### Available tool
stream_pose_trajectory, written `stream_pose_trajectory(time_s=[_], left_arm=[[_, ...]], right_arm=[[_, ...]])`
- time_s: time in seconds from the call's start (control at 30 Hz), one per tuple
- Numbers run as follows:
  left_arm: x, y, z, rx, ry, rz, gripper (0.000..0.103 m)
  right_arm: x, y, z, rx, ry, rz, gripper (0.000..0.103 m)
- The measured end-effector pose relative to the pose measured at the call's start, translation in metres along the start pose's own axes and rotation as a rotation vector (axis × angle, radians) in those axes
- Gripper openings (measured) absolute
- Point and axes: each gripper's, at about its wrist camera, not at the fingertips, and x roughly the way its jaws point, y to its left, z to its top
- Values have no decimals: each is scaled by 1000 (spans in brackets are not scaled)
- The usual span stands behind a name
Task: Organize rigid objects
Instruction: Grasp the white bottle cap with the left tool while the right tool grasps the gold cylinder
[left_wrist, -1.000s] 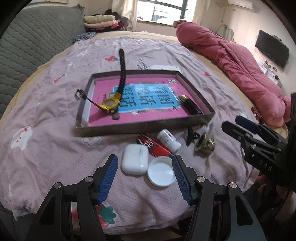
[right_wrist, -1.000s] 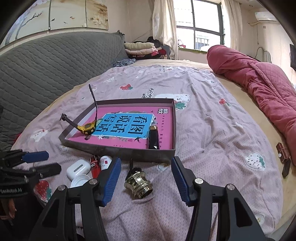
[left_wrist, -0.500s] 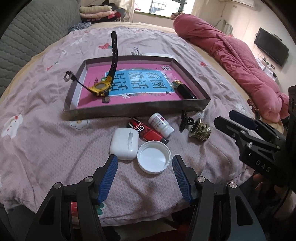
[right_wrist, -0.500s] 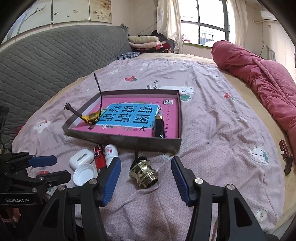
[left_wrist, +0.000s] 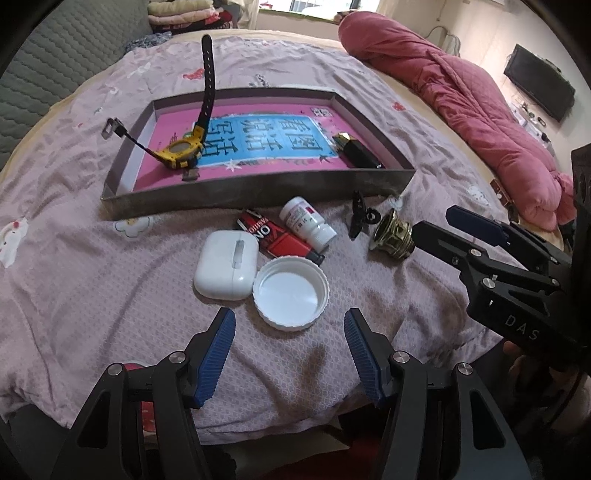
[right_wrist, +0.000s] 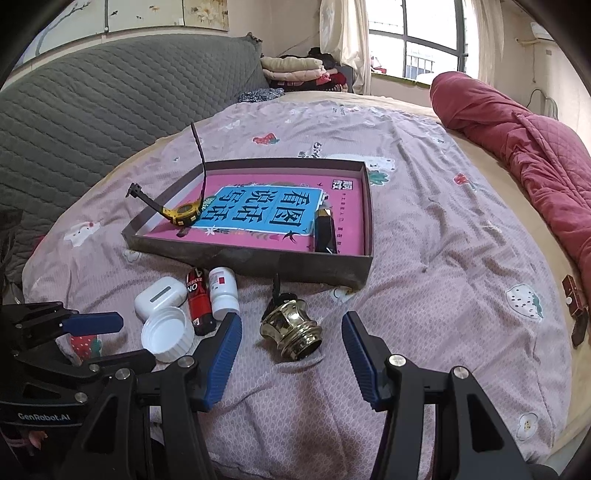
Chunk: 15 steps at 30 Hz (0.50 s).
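We hold left gripper (left_wrist: 288, 350) fingers wide, empty, lined up over white cap (left_wrist: 290, 292) for pickup. Right gripper (right_wrist: 291, 356) fingers wide, empty, framing brass fitting (right_wrist: 291, 330). Loose items on bed (left_wrist: 74, 277) beside tray (left_wrist: 258, 194); watch (left_wrist: 183, 151) already in tray.

The left gripper (left_wrist: 289, 350) points down with its blue jaws wide apart and nothing between them. The right gripper (right_wrist: 291, 354) also tilts down, jaws wide apart, holding nothing.
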Motion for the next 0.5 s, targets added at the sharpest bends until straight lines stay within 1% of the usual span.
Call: stream_pose_trajectory(time_s=[0.27, 0.5], left_arm=[[14, 1, -3, -19, 37, -8, 63], [25, 4, 1, -54, 48, -13, 63]], right_arm=[[5, 0, -2, 0, 17, 2, 56], [11, -1, -4, -1, 35, 9, 56]])
